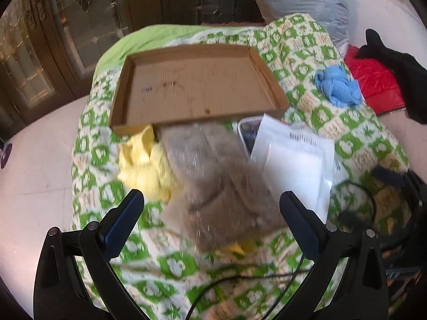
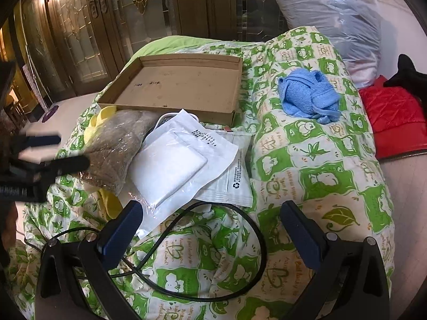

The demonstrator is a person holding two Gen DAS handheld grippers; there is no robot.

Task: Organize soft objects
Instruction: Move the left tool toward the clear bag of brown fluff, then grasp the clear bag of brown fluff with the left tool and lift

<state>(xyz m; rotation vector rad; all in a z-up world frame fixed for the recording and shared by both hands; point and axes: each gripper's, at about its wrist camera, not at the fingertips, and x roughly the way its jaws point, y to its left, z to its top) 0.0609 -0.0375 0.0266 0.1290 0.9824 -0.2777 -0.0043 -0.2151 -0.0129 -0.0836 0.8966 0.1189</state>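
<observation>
Two grippers: left gripper [image 1: 212, 208] and right gripper [image 2: 210, 222] both wide open, empty
Grey bundle [image 1: 213, 176]: just ahead of left gripper, likely next grasp
Cardboard tray [image 1: 192, 85]: beyond, probably the destination

A green-and-white patterned quilt [image 2: 307, 165] printed with frogs and leaves fills the middle of both views, lying over a plain lime-green sheet [image 2: 170, 43] that shows at its far edge. A black cable [image 2: 248, 218] loops across the quilt in the lower centre of the right wrist view. Along the top left stand dark wooden doors with leaded glass panels [image 2: 80, 32], a bright light reflecting in the upper left corner. At the upper right a large clear plastic bag [image 2: 336, 13] with pale contents leans against the wall. The pale floor [image 1: 40, 160] shows at the left of the left wrist view.
</observation>
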